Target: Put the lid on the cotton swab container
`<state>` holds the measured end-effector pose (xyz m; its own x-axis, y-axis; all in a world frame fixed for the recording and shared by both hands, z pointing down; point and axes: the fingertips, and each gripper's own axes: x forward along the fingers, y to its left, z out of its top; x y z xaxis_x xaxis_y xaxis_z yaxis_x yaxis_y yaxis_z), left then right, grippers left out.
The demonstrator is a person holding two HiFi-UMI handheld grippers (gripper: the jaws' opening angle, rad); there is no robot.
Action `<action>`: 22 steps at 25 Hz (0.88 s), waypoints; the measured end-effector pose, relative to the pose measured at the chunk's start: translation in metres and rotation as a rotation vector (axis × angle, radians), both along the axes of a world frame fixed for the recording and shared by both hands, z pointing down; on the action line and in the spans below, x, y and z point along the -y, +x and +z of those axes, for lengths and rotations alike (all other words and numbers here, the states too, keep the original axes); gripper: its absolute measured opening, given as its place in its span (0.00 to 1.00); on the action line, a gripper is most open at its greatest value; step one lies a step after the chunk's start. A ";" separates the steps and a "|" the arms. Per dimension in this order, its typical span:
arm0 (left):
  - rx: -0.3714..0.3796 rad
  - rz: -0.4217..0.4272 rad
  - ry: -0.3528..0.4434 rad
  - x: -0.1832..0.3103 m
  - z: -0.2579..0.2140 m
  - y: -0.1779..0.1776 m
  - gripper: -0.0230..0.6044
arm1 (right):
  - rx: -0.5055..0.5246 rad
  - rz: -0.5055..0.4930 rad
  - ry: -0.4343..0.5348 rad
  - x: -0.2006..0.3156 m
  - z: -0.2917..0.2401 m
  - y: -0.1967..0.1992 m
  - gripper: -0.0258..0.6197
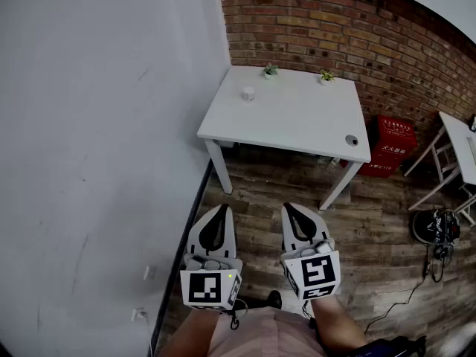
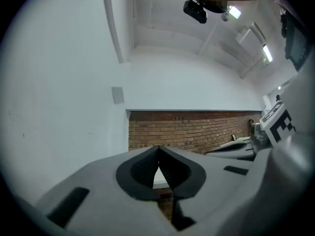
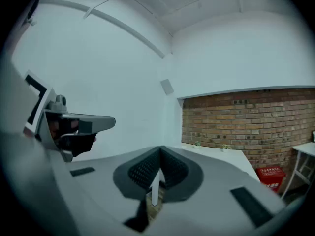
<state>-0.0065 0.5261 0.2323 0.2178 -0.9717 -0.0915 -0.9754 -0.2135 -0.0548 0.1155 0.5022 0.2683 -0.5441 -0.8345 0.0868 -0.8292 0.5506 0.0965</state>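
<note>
A: Where are the grippers?
B: The left gripper [image 1: 222, 208] and right gripper [image 1: 291, 207] hang over the floor [image 1: 260, 188], each with jaws pressed together on nothing, well short of the white table [image 1: 297, 121].
A: And the container?
B: A white cylinder, likely the cotton swab container [image 1: 248, 93], stands far left on the table; a round disc [image 1: 352, 140] near its front right corner may be the lid.
A: Best approach?
B: Step closer, then open one gripper for the disc. Two potted plants [image 1: 270, 71] sit along the back edge, out of the way.

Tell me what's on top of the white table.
On the white table: a small white container, two little potted plants along the back edge, and a dark round item near the front right corner. Nothing covers the top; the container's contents cannot be seen.
</note>
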 end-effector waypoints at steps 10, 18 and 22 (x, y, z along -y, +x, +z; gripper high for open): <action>-0.012 0.000 -0.008 -0.005 0.003 0.003 0.05 | 0.038 0.013 0.002 -0.003 -0.001 0.006 0.05; -0.038 -0.007 0.014 -0.008 -0.003 0.020 0.32 | 0.006 -0.013 0.026 0.001 -0.006 0.025 0.29; -0.035 -0.020 -0.010 -0.003 0.005 0.018 0.29 | 0.004 -0.011 0.009 0.009 0.002 0.029 0.27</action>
